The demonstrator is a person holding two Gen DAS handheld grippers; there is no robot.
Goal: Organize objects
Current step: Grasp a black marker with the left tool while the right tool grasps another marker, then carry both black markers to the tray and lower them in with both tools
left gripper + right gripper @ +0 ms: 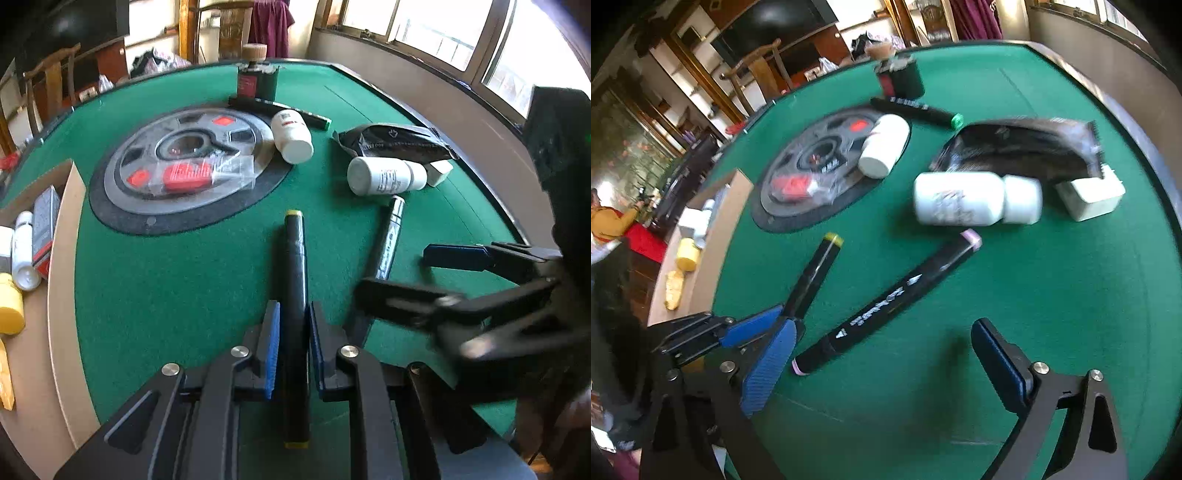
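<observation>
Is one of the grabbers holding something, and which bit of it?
Yes. The left gripper is shut on the yellow-capped black marker, pinching its barrel below the middle. The right gripper is open and holds nothing.

Green felt table [166,288] under tongs, round grey centre plate [122,177] set in it ahead-left of left tongs. Wooden chairs [51,81] beyond far-left edge. Windows [436,33] far ahead to right (bright daylight). Maroon cloth [271,26] hanging past far edge. Dark screen [775,18] on wall, far ahead-left of right tongs.
</observation>
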